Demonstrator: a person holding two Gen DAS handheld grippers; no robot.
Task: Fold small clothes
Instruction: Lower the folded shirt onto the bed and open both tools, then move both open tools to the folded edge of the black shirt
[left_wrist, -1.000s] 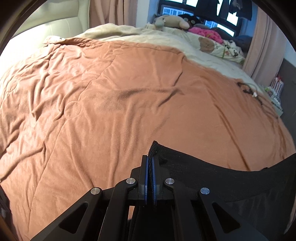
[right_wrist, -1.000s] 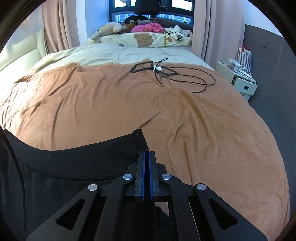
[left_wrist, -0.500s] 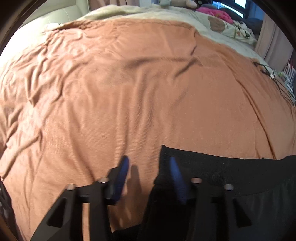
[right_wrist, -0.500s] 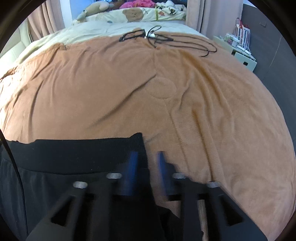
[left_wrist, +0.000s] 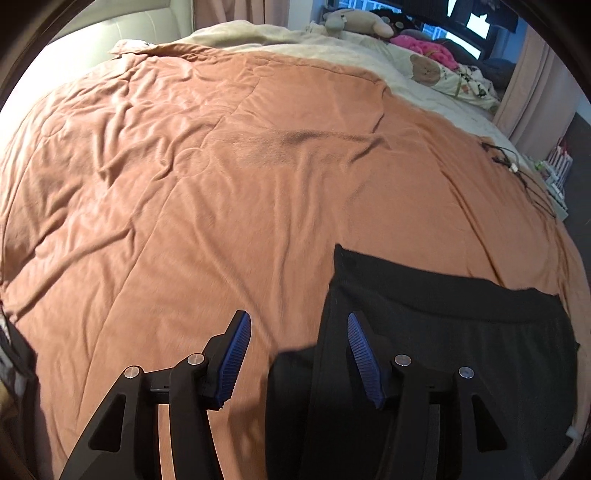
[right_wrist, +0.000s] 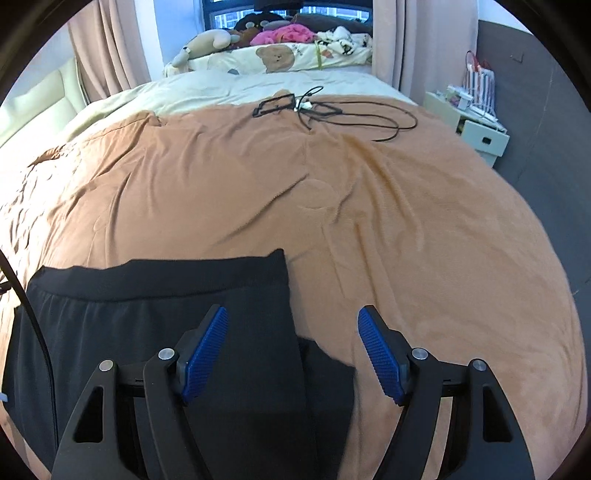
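The black shorts (left_wrist: 461, 332) lie flat on the orange blanket (left_wrist: 221, 184), at the near edge of the bed. The thick waistband (right_wrist: 166, 273) is on the far side and looks straight.

The left gripper (left_wrist: 295, 354) hangs over the left edge of the shorts. Its two blue fingers are wide apart and hold nothing. The right gripper (right_wrist: 291, 354) hangs over the right edge. Its fingers are wide apart too, and hold nothing.

I think the step in hand is laying the shorts out flat, and that looks done. The folding is not done yet. The next move probably needs one gripper to pinch a side edge or corner of the shorts. Then it can lift that side and lay it over the other half. The cloth is soft and floppy, so it could bunch up if it gets pulled fast.

There are no boxes or baskets on the bed. Far away on the blanket lies a tangle of black cables (right_wrist: 325, 110). A small white cabinet (right_wrist: 469, 125) stands to the far right, with some things on top that are too small to tell.
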